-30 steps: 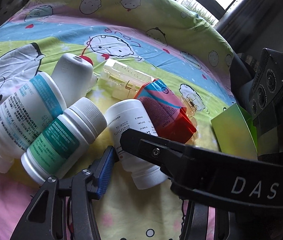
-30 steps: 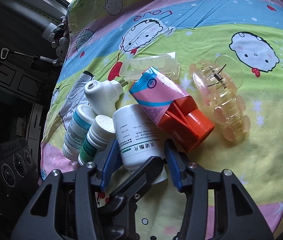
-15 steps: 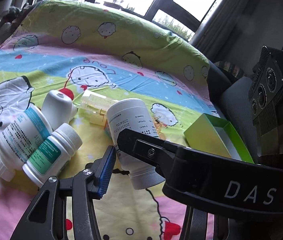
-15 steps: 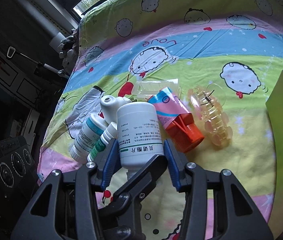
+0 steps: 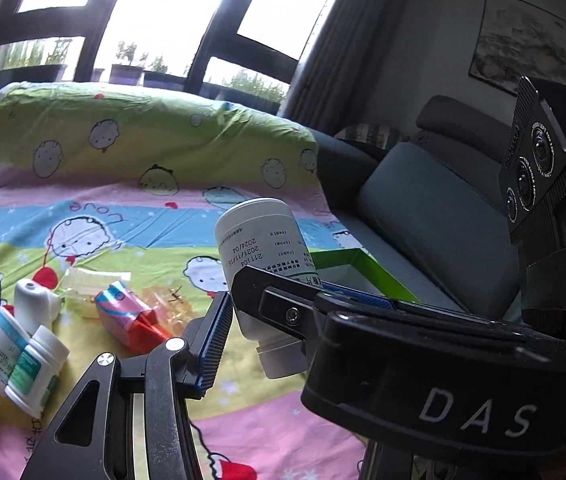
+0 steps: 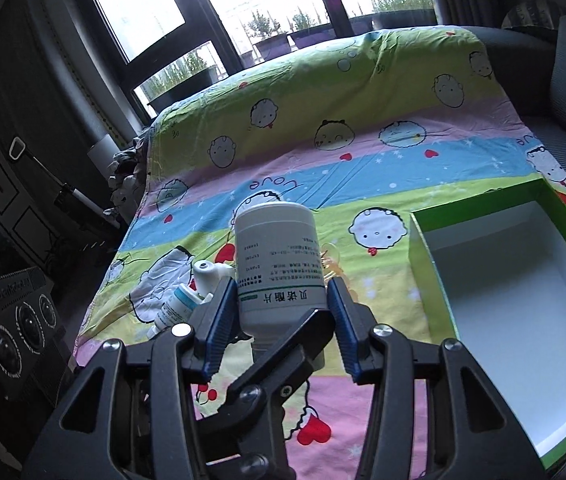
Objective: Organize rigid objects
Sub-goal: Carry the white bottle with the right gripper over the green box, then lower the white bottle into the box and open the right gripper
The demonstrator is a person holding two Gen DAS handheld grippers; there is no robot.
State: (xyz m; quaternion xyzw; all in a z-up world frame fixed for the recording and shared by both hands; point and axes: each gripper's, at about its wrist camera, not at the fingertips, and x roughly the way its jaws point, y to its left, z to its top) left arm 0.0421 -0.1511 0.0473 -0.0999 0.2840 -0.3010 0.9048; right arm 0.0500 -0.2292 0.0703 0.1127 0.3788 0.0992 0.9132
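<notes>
White pill bottle (image 6: 277,258), printed label, seemingly cap-down in tongs (image 6: 281,316).

White bottle (image 6: 277,264): smooth matt plastic, paper label. Bedsheet (image 6: 363,128): soft printed cloth, creased. Green box (image 6: 495,288): matt cardboard, white inside. Sofa cushion (image 5: 435,224): coarse grey fabric.

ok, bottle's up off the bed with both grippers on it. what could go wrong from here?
1. Both the left gripper and the right gripper clamp the same white bottle; if the hands drift apart it may twist or slip out.
2. Both grips sit low, near the cap end, so the body could tip.
3. The green box lies to one side; the bottle could clip its wall on the way in.
</notes>
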